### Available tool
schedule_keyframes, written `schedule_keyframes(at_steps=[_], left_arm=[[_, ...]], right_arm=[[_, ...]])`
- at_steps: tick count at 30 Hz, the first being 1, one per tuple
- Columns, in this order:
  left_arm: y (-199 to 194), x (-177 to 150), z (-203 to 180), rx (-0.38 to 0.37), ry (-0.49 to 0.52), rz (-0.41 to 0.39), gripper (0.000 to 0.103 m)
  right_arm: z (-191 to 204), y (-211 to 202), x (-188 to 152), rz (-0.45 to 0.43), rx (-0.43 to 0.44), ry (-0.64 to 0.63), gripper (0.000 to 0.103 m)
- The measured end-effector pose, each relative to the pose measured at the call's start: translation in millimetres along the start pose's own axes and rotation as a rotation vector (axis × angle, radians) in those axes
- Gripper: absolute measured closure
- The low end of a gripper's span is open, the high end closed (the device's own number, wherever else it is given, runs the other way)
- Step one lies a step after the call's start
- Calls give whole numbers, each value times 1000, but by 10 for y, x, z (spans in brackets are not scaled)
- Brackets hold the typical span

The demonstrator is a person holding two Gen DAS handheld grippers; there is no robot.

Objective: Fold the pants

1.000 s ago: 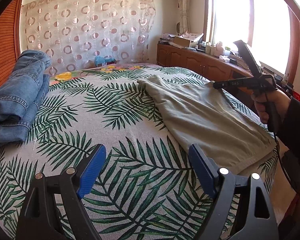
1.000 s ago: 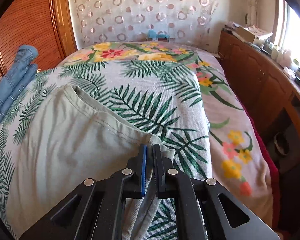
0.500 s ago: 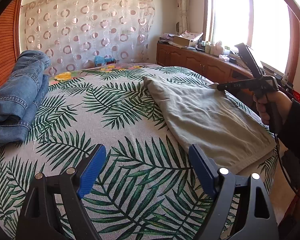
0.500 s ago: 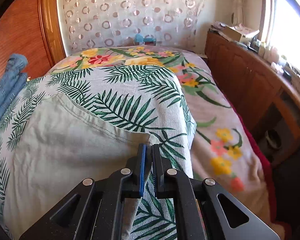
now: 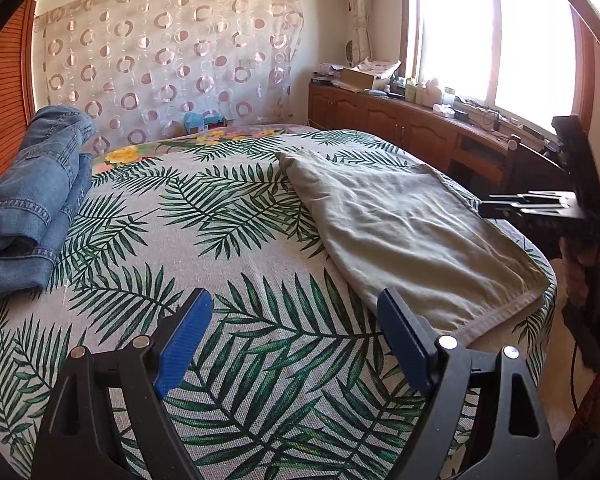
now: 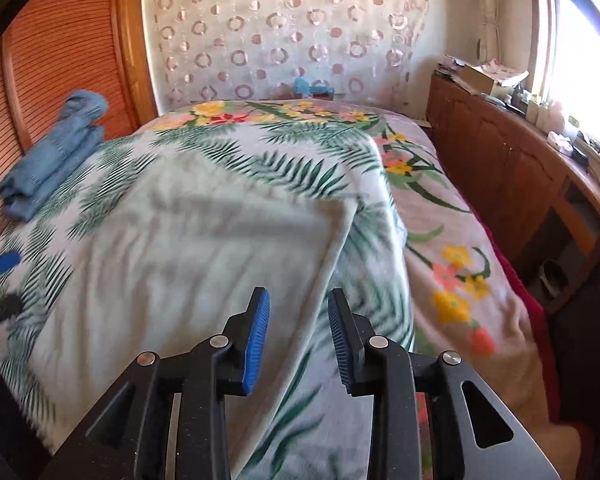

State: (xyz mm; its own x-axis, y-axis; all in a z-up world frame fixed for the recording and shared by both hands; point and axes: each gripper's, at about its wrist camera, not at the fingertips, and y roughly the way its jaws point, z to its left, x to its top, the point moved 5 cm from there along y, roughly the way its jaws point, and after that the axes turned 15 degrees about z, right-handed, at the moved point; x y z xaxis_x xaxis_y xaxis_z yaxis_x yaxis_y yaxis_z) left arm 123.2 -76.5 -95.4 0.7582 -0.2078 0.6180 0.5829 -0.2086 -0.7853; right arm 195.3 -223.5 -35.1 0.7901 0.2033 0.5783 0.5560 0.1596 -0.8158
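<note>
Landmark: the bed (image 5: 236, 240) with the palm-leaf cover. Folded jeans (image 5: 32, 200) lie along the bed's left edge. The left gripper (image 5: 296, 340) hovers over the bed's near end, jaws spread wide, holding nothing. The grey-green pants (image 5: 404, 232) lie flat on the bed's right half, one hem at the near right corner. The right gripper (image 6: 296, 344) sits just above the pants' right edge, jaws partly apart, gripping nothing. A wooden cabinet (image 6: 508, 168) runs beside the bed's right side.
</note>
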Motion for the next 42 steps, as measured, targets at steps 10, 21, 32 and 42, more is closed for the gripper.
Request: schedule_keyframes(at_steps=[10,21,32,42], left_arm=[[-74,88,-176,-33,69,19,18],[19,45,-509,-109,146,101,29],[108,-118,-739,-154,203,186,55],[113,-168,-740,-199,201,200,69]], right_arm=[[15,-426,-592,-69,29,77,71],[160,-453,-793,-51,52,76,71],[278,-481,-875,-53,69,53,71],[360,-450,-859,-46,70,39,71]])
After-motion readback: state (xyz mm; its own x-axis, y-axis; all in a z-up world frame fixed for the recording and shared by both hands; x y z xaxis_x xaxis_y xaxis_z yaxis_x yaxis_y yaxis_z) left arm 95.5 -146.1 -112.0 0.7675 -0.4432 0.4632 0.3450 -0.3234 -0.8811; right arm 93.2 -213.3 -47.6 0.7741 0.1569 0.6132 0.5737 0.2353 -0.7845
